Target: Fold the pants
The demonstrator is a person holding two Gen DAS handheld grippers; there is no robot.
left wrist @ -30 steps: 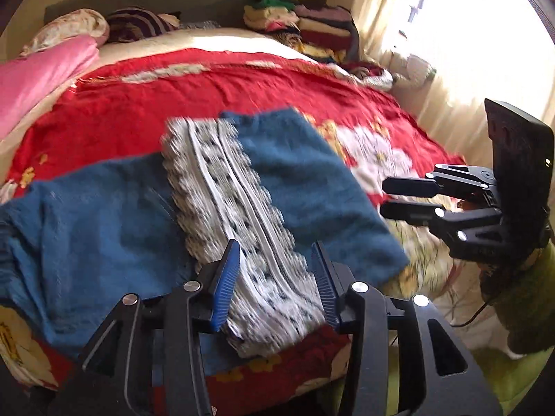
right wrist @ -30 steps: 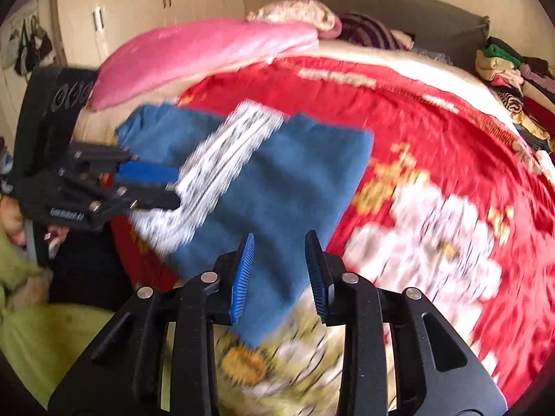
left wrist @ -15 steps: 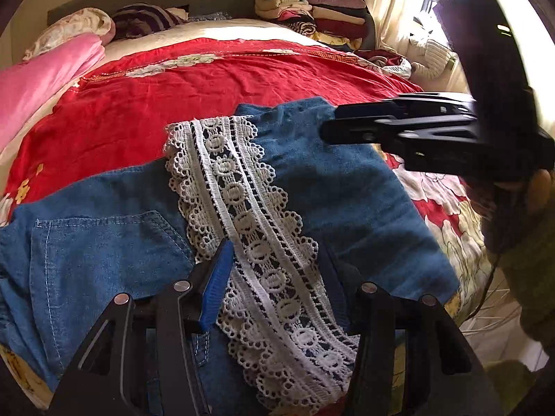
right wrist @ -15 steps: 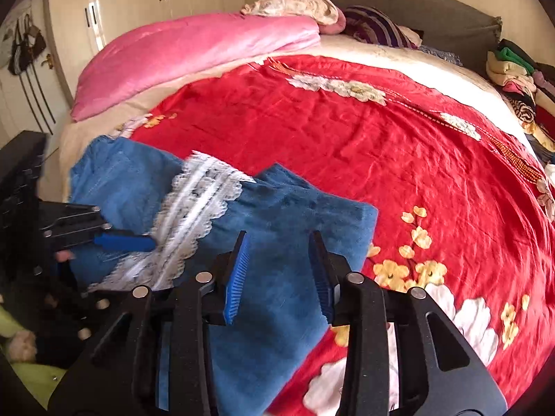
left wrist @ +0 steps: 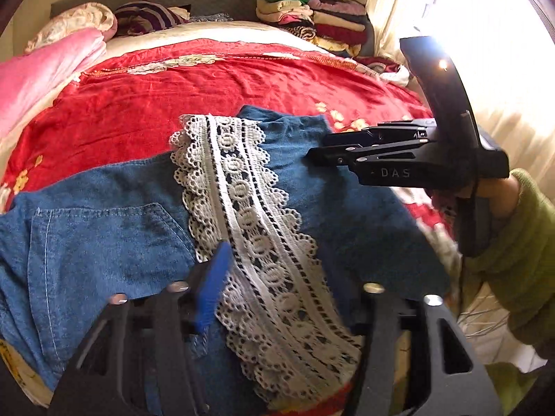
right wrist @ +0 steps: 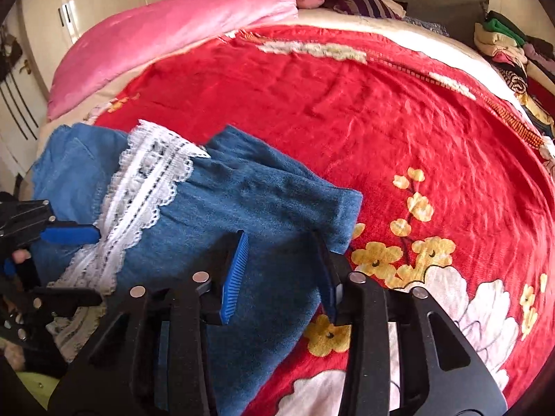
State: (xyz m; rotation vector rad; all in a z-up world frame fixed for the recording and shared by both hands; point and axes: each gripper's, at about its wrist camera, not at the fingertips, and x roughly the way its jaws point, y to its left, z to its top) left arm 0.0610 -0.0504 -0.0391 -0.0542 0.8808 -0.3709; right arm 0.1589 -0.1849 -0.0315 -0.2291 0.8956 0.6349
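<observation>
Item: 1 pair of blue denim pants, trimmed with a white lace band, lying folded on the red floral blanket near the bed's front edge. Your left gripper hangs low over the lace band; its jaws have just been opening and now stand wide with the lace between them, gripping nothing. Your right gripper hovers over the folded denim by its corner, jaws also just opened, partly apart, nothing clamped. Further stock: 1 pink quilt, 1 stack of folded clothes.
</observation>
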